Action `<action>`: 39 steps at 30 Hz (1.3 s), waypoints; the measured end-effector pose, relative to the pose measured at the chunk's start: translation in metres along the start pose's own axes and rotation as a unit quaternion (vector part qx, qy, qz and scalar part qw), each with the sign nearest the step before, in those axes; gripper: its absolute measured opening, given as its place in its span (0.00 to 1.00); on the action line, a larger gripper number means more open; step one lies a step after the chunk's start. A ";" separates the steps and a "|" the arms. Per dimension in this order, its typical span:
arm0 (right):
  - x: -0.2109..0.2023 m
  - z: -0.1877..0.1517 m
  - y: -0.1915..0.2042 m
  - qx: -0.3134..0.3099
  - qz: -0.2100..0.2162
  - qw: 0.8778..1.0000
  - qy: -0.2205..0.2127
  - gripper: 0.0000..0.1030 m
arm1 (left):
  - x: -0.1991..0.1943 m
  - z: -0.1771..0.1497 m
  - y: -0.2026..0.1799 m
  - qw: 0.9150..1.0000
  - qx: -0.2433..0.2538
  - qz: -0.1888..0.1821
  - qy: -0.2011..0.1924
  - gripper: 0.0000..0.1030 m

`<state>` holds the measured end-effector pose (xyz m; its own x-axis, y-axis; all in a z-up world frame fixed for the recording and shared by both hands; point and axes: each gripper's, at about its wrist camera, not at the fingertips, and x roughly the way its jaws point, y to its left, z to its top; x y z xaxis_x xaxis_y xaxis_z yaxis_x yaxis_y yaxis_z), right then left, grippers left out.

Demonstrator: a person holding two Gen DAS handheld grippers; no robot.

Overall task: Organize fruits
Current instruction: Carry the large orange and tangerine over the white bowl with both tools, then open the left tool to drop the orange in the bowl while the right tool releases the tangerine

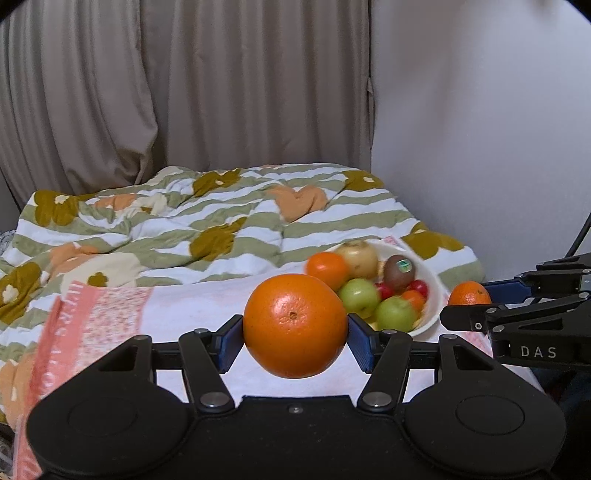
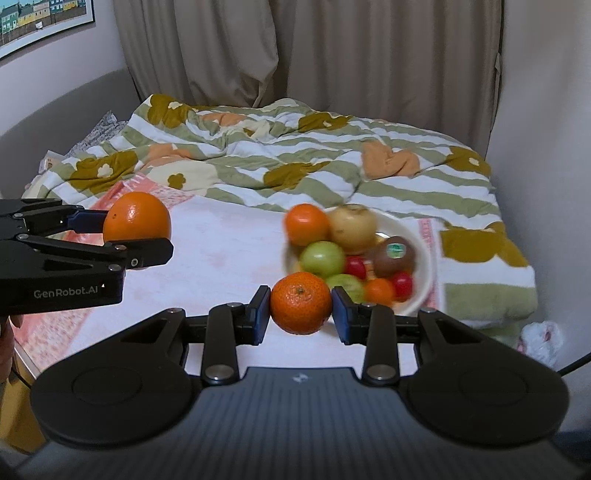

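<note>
From the left wrist view, the left gripper (image 1: 294, 338) is holding a large orange (image 1: 294, 325) up off the white towel (image 1: 192, 306), its blue pads (image 1: 231, 341) spread wide and pressing on both flanks of the fruit. Behind and to the right, a white bowl (image 1: 432, 280) is sitting near the far right corner of the towel, carrying a pale pear (image 1: 357, 258), a mandarin (image 1: 327, 268), a kiwi (image 1: 399, 271) with a green sticker, two green apples (image 1: 359, 297) and some red cherry tomatoes (image 1: 419, 286). The right gripper (image 1: 467, 301) is coming in from the right edge, just beside the bowl, with a small tangerine (image 1: 469, 293) showing between its fingers. A flowered, striped quilt (image 1: 184, 221) is lying rumpled beyond the towel, under beige curtains (image 1: 184, 85). From the right wrist view, the right gripper (image 2: 301, 308) is gripping the tangerine (image 2: 301, 308), narrowed to the fruit's width with the blue pads (image 2: 261, 310) touching it on either side, and it is hovering in front of the bowl's (image 2: 424, 266) near rim. The bowl is looking slightly blurred. Over at the left edge of the towel (image 2: 229, 251), the left gripper (image 2: 137, 229) is clamping the large orange (image 2: 137, 223) above the cloth, well apart from the bowl. A framed picture (image 2: 40, 18) is hanging on the wall in the upper left corner.
</note>
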<state>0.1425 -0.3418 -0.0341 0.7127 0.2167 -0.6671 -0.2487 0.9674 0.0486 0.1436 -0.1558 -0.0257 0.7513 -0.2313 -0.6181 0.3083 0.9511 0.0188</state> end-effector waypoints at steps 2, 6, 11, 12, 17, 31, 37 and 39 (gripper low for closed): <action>0.002 -0.001 -0.016 -0.007 -0.002 1.000 0.000 0.49 | 0.009 0.003 -0.015 1.000 -0.003 -0.002 0.000 0.62; 0.009 0.000 -0.050 -0.007 -0.010 1.000 0.000 0.49 | 0.029 0.012 -0.042 1.000 0.000 -0.009 0.005 0.62; 0.025 0.002 -0.082 0.001 -0.015 1.000 0.001 0.49 | 0.059 0.023 -0.066 1.000 0.021 -0.015 0.011 0.62; 0.028 0.003 -0.087 0.003 -0.016 1.000 0.002 0.49 | 0.065 0.024 -0.070 0.999 0.025 -0.016 0.013 0.62; 0.045 0.007 -0.110 0.016 -0.021 1.000 0.003 0.49 | 0.101 0.032 -0.083 0.998 0.049 -0.024 0.025 0.62; 0.080 0.005 -0.149 0.047 -0.042 0.998 0.031 0.49 | 0.180 0.041 -0.105 0.993 0.089 -0.042 0.063 0.62; 0.086 0.006 -0.154 0.057 -0.045 0.997 0.035 0.49 | 0.193 0.041 -0.111 0.990 0.108 -0.049 0.071 0.62; 0.087 0.007 -0.154 0.057 -0.046 0.997 0.035 0.49 | 0.195 0.042 -0.112 0.990 0.110 -0.051 0.073 0.62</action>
<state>0.2474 -0.4712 -0.0948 0.6800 0.1209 -0.7232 -0.1053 0.9922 0.0668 0.2799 -0.3154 -0.1153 0.6224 -0.2767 -0.7322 0.5104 0.8526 0.1117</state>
